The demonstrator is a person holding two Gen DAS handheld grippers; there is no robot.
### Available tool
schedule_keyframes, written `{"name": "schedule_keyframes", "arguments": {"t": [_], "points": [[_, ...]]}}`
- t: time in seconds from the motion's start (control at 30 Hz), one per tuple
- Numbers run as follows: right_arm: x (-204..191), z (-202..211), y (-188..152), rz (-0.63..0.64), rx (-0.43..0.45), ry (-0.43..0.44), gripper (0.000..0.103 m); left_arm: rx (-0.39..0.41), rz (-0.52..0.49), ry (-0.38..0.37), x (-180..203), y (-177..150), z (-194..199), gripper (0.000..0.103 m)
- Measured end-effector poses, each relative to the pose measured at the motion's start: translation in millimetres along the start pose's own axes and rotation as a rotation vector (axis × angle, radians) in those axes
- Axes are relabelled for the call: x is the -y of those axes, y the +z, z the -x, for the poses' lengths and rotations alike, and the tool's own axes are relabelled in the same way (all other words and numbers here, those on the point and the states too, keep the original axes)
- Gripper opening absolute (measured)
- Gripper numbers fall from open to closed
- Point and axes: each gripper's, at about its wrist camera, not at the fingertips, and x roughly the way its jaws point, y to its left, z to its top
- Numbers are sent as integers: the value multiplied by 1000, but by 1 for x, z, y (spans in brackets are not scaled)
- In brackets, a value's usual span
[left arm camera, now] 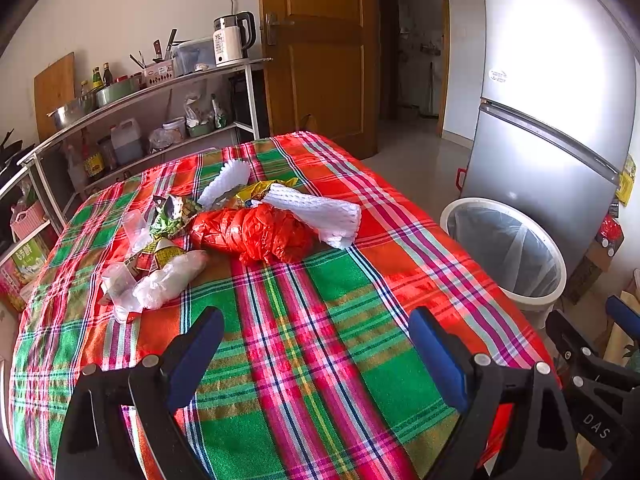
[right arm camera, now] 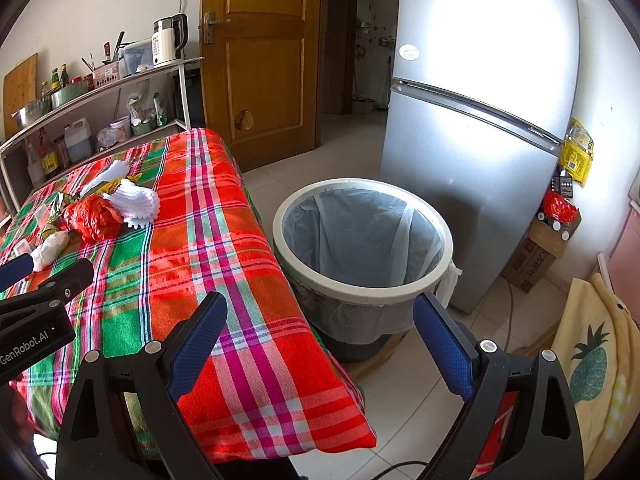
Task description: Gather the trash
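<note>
A pile of trash lies on the far left of the plaid tablecloth [left arm camera: 312,344]: a crumpled red plastic bag [left arm camera: 256,236], white foam netting [left arm camera: 320,212], a clear plastic bag [left arm camera: 168,280], a clear cup [left arm camera: 136,224] and snack wrappers [left arm camera: 172,212]. The red bag [right arm camera: 94,216] and netting [right arm camera: 136,200] also show in the right wrist view. A white bin [right arm camera: 362,256] with a clear liner stands on the floor right of the table; it also shows in the left wrist view [left arm camera: 508,248]. My left gripper [left arm camera: 316,356] is open and empty above the near table. My right gripper [right arm camera: 320,344] is open and empty over the table's right edge.
A silver fridge [right arm camera: 480,100] stands behind the bin. A metal shelf [left arm camera: 132,96] with a kettle, bottles and pots runs along the left wall. A wooden door [right arm camera: 260,52] is at the back. A cardboard box [right arm camera: 532,264] and a yellow towel [right arm camera: 592,360] are at right.
</note>
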Motion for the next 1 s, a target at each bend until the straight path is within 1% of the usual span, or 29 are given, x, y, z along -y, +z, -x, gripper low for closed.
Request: {"name": "schedule_keyframes", "arguments": {"t": [0.13, 0.2, 0.3, 0.4, 0.5, 0.57, 0.63, 0.7, 0.77, 0.8, 0.87, 0.9, 0.93, 1.0], "points": [[-1, -1, 2, 1, 1, 6, 94, 5, 14, -17, -12, 2, 2, 94], [-4, -1, 6, 5, 12, 22, 94, 18, 10, -7, -24, 3, 7, 94], [-14, -4, 14, 29, 28, 67, 94, 26, 18, 18, -49, 4, 12, 94], [-32, -11, 23, 56, 27, 167, 94, 6, 45, 42, -82, 5, 11, 94], [-57, -18, 33, 98, 22, 271, 92, -33, 82, 59, -116, 5, 6, 94], [-75, -25, 41, 132, 18, 318, 91, -49, 100, 82, -137, 5, 3, 92], [-93, -31, 48, 173, 18, 341, 90, -54, 112, 83, -155, 5, 1, 91], [-110, -39, 55, 209, 12, 384, 88, -76, 108, 93, -168, 7, -3, 91], [-125, -47, 62, 242, 1, 417, 87, -81, 109, 83, -177, 7, -6, 91], [-133, -51, 66, 260, -5, 443, 85, -83, 108, 63, -180, 7, -8, 91], [-147, -58, 71, 294, -23, 463, 84, -85, 104, 17, -182, 7, -12, 91], [-155, -61, 73, 318, -25, 479, 83, -92, 93, 7, -181, 8, -15, 91], [-162, -65, 75, 338, -30, 489, 82, -91, 87, 5, -180, 10, -18, 88], [-174, -71, 78, 377, -42, 516, 77, -96, 56, -15, -174, 13, -26, 87]]}}
